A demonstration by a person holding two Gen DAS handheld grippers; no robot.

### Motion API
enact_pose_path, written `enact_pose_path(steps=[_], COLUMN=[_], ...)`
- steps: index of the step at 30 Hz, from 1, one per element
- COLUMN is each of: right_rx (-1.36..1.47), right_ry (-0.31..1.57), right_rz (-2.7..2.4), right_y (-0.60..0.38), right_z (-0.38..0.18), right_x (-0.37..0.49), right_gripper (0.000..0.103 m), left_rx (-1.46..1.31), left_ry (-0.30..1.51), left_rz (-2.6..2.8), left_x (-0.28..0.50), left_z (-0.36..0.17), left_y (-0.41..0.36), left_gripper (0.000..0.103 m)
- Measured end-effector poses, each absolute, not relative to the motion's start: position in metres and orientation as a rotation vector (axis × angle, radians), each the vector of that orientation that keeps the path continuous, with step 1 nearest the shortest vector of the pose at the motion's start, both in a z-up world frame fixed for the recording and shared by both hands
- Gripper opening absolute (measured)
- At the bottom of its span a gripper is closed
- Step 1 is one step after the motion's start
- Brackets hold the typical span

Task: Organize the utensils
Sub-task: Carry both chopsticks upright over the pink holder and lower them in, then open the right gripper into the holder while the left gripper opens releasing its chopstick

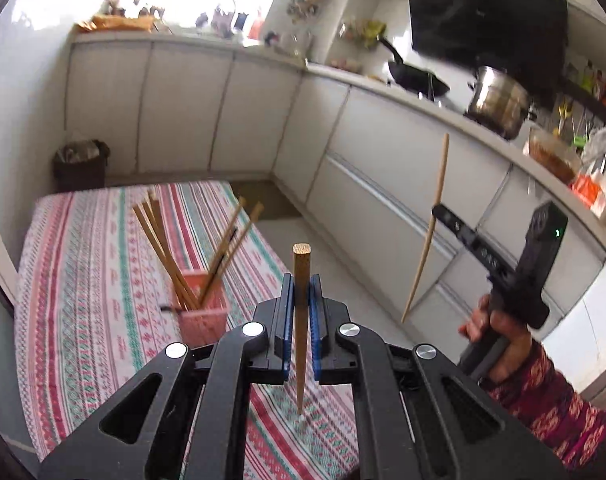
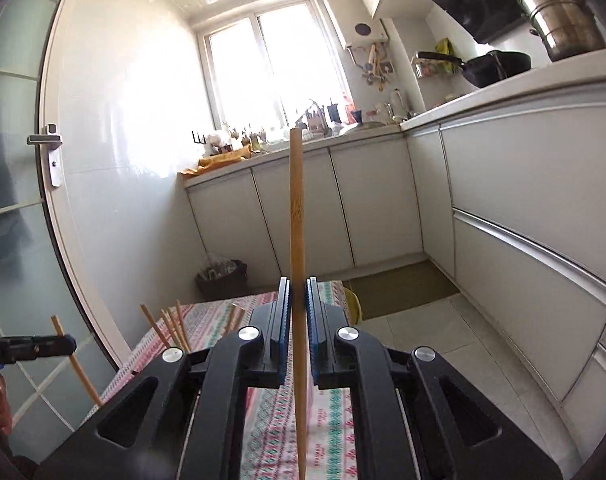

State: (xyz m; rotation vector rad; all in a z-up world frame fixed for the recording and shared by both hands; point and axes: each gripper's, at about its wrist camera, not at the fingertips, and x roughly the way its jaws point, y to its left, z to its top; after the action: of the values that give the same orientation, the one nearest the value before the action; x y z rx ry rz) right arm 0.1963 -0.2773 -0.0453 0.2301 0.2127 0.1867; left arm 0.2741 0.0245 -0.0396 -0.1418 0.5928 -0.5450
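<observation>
- Two chopsticks were in hand at this moment, one per gripper, both lifted clear of the table (image 1: 83,240) and its striped cloth.
- The left gripper (image 1: 301,296) had its blue pads closed narrowly on a darker chopstick (image 1: 301,320), which stood nearly upright with its blunt end up and its tip pointing down toward the cloth, on the near side of the pink holder (image 1: 203,312).
- The right gripper (image 2: 299,304) was likewise pinched on a paler chopstick (image 2: 297,216), gripped low on its length so that most of the stick rose above the jaws. Seen from the left wrist, this stick (image 1: 427,236) hung over the floor, well to the right of the pink holder and off the table edge.
- The pink holder stood on the cloth with several chopsticks (image 1: 163,248) already leaning in it, fanned toward both sides.
- Judged progress: the sorting appeared well along, since the cloth around the holder showed no loose utensils apart from a dark object beside the holder's left wall, too small to identify.
- Judged remainder: both held sticks had yet to be brought over the holder, tipped point-down and let go.
</observation>
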Motion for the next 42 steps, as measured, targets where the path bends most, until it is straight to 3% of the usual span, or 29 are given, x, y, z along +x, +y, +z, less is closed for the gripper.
enact_pose_path(steps=[8,17,31,32,33,35,40,42], right_rx=[0.236,0.270,0.265,0.259,0.251,0.242,0.227,0.221], right_ry=[0.166,0.161,0.196,0.196,0.195,0.169,0.134,0.120], right_rz=[0.272,0.342,0.384,0.378,0.368,0.345,0.294,0.268], right_y=[-0.221,-0.164,-0.105,-0.103,-0.101,-0.102,-0.121,-0.133], right_z=[-0.016,-0.047,-0.133,-0.134,-0.134,-0.129,-0.105,-0.095], right_x=[0.219,0.256,0.315,0.314,0.313,0.307,0.288,0.275], right_gripper=[0.008,0.008,0.010,0.016,0.036,0.055,0.055,0.059], left_rx=[-0.209,-0.235,-0.259,-0.260,-0.258,-0.260,-0.264,-0.263], left_ry=[0.295,0.142,0.113,0.116,0.123,0.136,0.176,0.197], left_rz=[-0.397,-0.298,-0.234,-0.233,-0.237,-0.238,-0.263,-0.271], left_x=[0.279,0.285,0.283,0.284,0.286,0.290,0.300,0.307], left_z=[0.035,0.052,0.051,0.050,0.049,0.047,0.035,0.029], left_y=[0.058,0.086,0.129,0.129,0.129,0.127,0.117,0.111], left_gripper=[0.006,0.006,0.006,0.006,0.006,0.006,0.006,0.006])
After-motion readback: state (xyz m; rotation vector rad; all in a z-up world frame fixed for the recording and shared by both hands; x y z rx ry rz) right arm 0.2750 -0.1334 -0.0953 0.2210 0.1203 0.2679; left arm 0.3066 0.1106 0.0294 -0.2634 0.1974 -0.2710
